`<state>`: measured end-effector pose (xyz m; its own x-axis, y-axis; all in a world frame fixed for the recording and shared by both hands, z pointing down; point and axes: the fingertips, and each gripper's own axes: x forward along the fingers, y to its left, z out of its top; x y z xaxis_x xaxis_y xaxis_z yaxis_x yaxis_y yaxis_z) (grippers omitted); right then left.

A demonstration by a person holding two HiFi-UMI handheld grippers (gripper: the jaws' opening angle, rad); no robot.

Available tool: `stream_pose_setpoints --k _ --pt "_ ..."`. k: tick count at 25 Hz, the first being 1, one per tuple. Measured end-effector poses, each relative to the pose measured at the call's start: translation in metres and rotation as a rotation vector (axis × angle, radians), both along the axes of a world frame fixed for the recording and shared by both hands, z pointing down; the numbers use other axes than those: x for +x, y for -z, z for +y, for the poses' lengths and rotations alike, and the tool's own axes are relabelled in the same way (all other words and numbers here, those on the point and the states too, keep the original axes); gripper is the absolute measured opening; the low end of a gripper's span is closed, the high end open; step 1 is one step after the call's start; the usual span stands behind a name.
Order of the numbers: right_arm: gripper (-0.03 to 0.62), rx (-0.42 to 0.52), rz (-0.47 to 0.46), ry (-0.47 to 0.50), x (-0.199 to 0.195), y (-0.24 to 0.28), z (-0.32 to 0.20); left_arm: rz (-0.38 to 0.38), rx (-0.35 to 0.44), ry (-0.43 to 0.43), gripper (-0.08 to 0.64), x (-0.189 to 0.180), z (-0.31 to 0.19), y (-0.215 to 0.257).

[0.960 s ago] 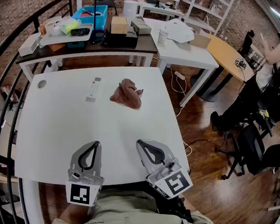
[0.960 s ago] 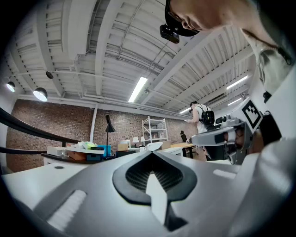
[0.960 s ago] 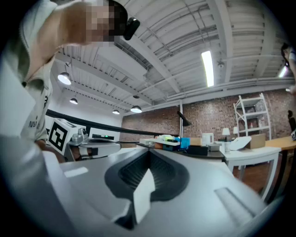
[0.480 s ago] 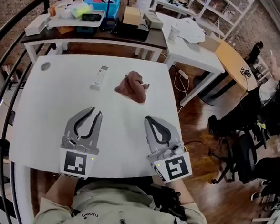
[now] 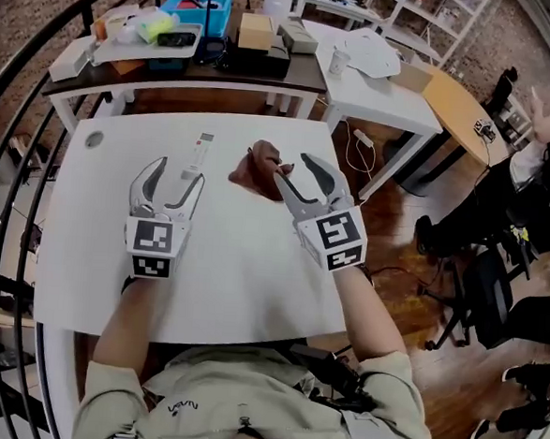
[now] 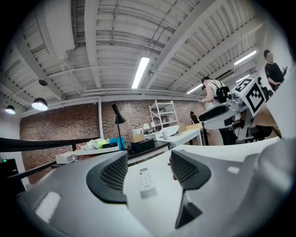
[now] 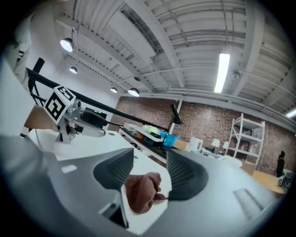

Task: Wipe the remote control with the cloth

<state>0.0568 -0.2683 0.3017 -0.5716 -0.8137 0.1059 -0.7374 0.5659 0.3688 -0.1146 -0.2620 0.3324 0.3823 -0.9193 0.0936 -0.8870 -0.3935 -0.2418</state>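
A slim white remote control (image 5: pixel 198 154) lies on the white table (image 5: pixel 104 249) at its far side; it also shows ahead in the left gripper view (image 6: pixel 146 181). Just right of it lies a crumpled brown cloth (image 5: pixel 258 169). My left gripper (image 5: pixel 178 174) hovers just short of the remote, its jaws opening with nothing between them (image 6: pixel 149 167). My right gripper (image 5: pixel 297 167) sits at the cloth's right edge, its jaws also opening. In its own view (image 7: pixel 150 173) the cloth (image 7: pixel 141 192) lies in line between the pads, not pressed.
A dark side table (image 5: pixel 173 71) behind holds a blue bin (image 5: pixel 197 11), boxes and clutter. A second white table (image 5: pixel 379 80) with a cup stands at back right. A black railing (image 5: pixel 21 84) curves along the left. A seated person (image 5: pixel 543 148) and chairs are at far right.
Both grippers have moved forward from the table's near edge toward the remote and the cloth. Their jaws, shut a second ago, now stand apart.
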Motion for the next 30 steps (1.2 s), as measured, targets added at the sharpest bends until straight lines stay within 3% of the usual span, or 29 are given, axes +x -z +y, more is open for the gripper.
stream_pose_setpoints --k 6,13,24,30 --pt "0.29 -0.122 -0.001 0.006 -0.01 -0.016 -0.049 -0.032 -0.113 0.003 0.324 0.005 -0.05 -0.018" --pt "0.291 -0.171 0.034 -0.021 -0.017 -0.022 -0.084 -0.046 -0.193 -0.004 0.344 0.015 -0.086 -0.035" --pt "0.291 -0.283 -0.056 -0.07 0.007 -0.044 -0.119 0.0 -0.357 0.034 0.355 0.01 -0.125 -0.078" --pt "0.284 -0.317 0.069 -0.053 0.019 -0.058 -0.111 -0.012 -0.409 0.04 0.359 0.012 -0.126 -0.099"
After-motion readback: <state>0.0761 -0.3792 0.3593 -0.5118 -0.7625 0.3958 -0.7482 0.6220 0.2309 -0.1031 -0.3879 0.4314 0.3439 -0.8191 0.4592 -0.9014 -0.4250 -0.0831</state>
